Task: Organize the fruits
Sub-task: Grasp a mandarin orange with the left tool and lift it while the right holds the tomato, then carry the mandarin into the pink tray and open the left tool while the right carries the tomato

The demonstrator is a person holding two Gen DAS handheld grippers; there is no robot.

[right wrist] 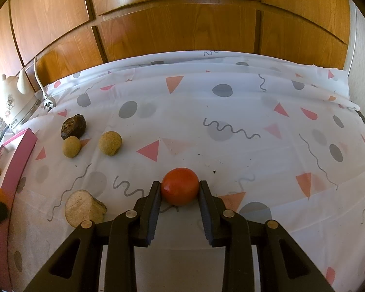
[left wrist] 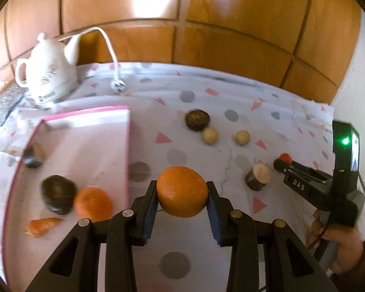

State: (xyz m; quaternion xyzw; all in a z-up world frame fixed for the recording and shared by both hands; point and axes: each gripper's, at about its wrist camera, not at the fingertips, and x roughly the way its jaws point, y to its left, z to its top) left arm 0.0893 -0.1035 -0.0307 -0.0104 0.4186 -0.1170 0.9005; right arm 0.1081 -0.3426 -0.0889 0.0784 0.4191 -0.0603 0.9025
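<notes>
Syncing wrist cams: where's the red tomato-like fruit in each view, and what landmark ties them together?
Left wrist: far right, mid-height, the red fruit sits at the tips of the right gripper.
Right wrist: lower centre, the red fruit is pinched between the right gripper fingers, above the tablecloth.
Shared landmark: the white kettle at the back left of the table.
</notes>
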